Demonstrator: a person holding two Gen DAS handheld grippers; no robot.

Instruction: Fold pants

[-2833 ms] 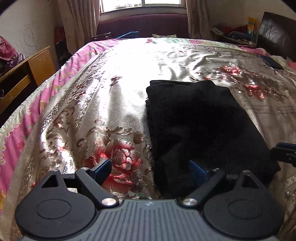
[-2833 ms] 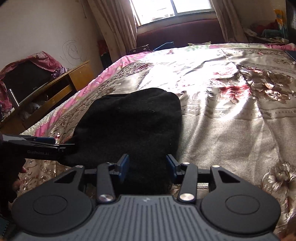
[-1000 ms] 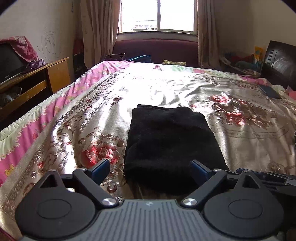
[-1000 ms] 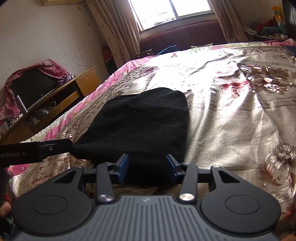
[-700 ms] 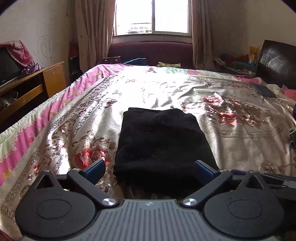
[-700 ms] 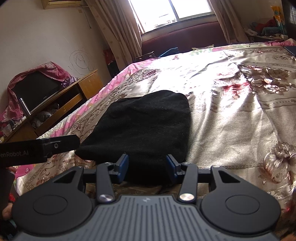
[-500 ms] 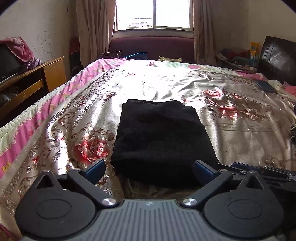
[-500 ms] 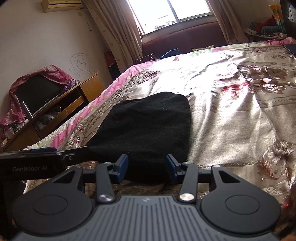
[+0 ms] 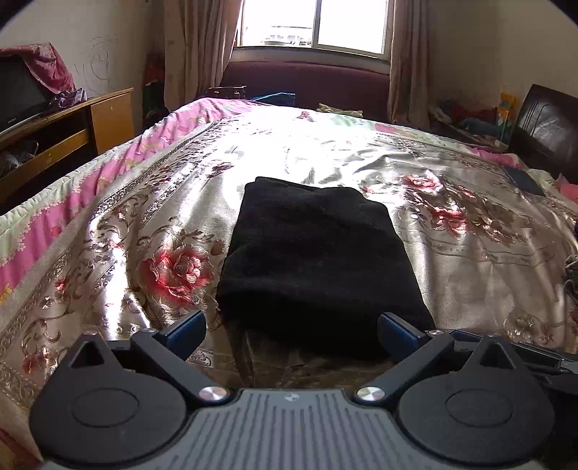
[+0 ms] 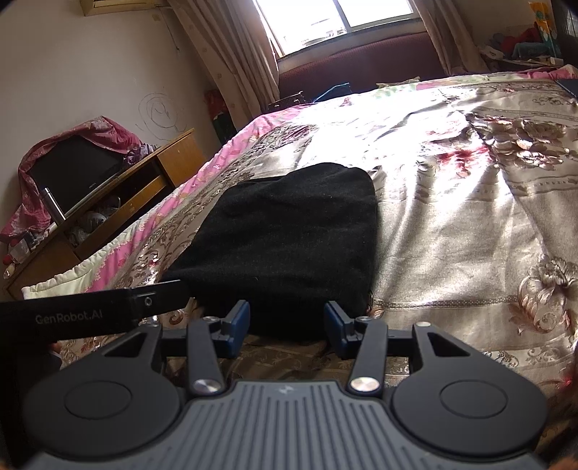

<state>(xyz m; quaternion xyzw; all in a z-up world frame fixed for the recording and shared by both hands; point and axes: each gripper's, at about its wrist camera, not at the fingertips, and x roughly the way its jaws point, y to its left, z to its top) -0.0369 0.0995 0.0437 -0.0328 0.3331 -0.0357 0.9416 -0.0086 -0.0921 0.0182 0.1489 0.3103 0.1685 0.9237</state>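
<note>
The black pants (image 9: 318, 253) lie folded into a thick rectangle on the floral satin bedspread (image 9: 144, 224), also seen in the right wrist view (image 10: 289, 246). My left gripper (image 9: 292, 330) is wide open and empty, held just short of the pants' near edge. My right gripper (image 10: 287, 325) is open and empty, also just before the near edge. The left gripper's black body (image 10: 90, 314) shows at the left in the right wrist view.
A wooden TV stand (image 10: 108, 202) with a cloth-draped television stands left of the bed. A dark headboard (image 9: 545, 126) and a dark flat object (image 9: 523, 180) are at the right. A window with curtains (image 9: 314, 25) and a maroon sofa lie beyond the bed.
Both grippers have drawn back and risen from the folded pants, so more of the room shows. The pants have not moved. Both stay open.
</note>
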